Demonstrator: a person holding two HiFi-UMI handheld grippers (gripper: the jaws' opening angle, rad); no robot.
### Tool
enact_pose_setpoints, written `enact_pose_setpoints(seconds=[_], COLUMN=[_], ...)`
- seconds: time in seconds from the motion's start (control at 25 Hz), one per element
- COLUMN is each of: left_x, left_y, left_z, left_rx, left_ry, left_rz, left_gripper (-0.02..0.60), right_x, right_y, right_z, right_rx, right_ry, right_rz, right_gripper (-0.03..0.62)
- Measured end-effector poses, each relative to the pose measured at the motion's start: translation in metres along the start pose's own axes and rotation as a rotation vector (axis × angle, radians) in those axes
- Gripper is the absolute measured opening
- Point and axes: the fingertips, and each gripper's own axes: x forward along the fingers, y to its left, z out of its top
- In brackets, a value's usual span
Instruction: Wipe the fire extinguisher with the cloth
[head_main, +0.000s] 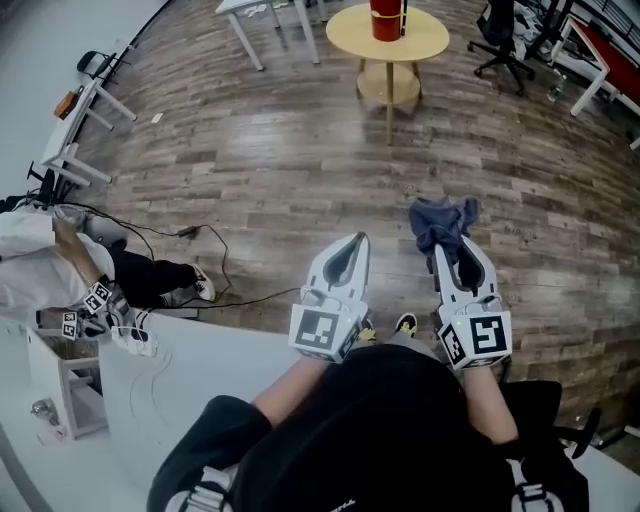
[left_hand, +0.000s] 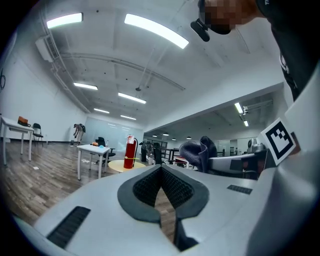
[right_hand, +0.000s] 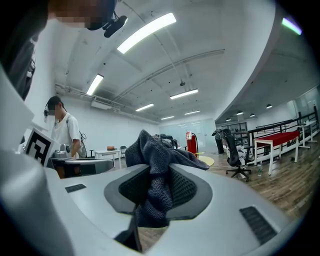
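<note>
cloth (right_hand: 152, 172) pinched in right hand-held gripper (head_main: 446, 252), left hand-held gripper (left_hand: 161, 167) pressed together.

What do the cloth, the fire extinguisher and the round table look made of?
Cloth: dark blue-grey woven or terry fabric, matte; coarse looped texture shows.
Fire extinguisher: probably painted metal, smooth red body.
Round table: likely wood or laminate, smooth pale-yellow top.
</note>
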Motion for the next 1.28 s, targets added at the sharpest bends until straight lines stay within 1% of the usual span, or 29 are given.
enact_pose_setpoints(seconds=[0.08, 0.2, 0.28, 0.4, 0.52, 0.64, 0.76, 0.84, 1.0, 1.08, 1.2, 1.28], left_x=[-0.003, 0.000, 0.006, 0.018, 0.039, 0.066, 0.098, 0.121, 0.157, 0.171, 0.188, 0.200], left_y=[0.006, 0.014, 0.019, 0.019, 0.014, 0.010, 0.006, 0.004, -0.003, -0.006, 0.003, 0.011], left_z=[-0.002, -0.005, -0.006, -0.007, -0.011, -0.010, -0.007, -0.006, -0.009, -0.013, -0.015, -0.015], left_rx=[-0.010, -0.016, -0.026, -0.032, -0.014, 0.017, 0.075, 0.100, 0.109, 0.118, 0.119, 0.114], left_ry=[0.006, 0.011, 0.010, 0.007, 0.016, 0.032, 0.063, 0.073, 0.083, 0.075, 0.093, 0.087], left_rz=[0.007, 0.012, 0.016, 0.012, 0.008, 0.019, 0.025, 0.026, 0.028, 0.020, 0.025, 0.028], left_gripper=[0.015, 0.015, 0.015, 0.015, 0.015, 0.015, 0.015, 0.015, 0.015, 0.015, 0.015, 0.015], right_x=[0.001, 0.004, 0.008, 0.013, 0.019, 0.028, 0.043, 0.055, 0.075, 0.085, 0.102, 0.115], right_y=[0.002, 0.000, -0.006, -0.022, -0.046, -0.078, -0.115, -0.138, -0.175, -0.189, -0.196, -0.200], right_z=[-0.001, -0.003, -0.004, -0.010, -0.017, -0.023, -0.024, -0.023, -0.023, -0.027, -0.031, -0.033], right_rx=[-0.008, 0.025, 0.053, 0.056, 0.075, 0.088, 0.108, 0.123, 0.117, 0.120, 0.137, 0.144], right_ry=[0.017, 0.024, 0.028, 0.049, 0.065, 0.087, 0.086, 0.080, 0.078, 0.082, 0.096, 0.106], right_rz=[-0.002, 0.009, 0.008, -0.018, -0.035, -0.049, -0.037, -0.024, 0.004, 0.012, 0.028, 0.035], right_gripper=[0.107, 0.109, 0.109, 0.108, 0.108, 0.109, 0.109, 0.109, 0.109, 0.109, 0.109, 0.109])
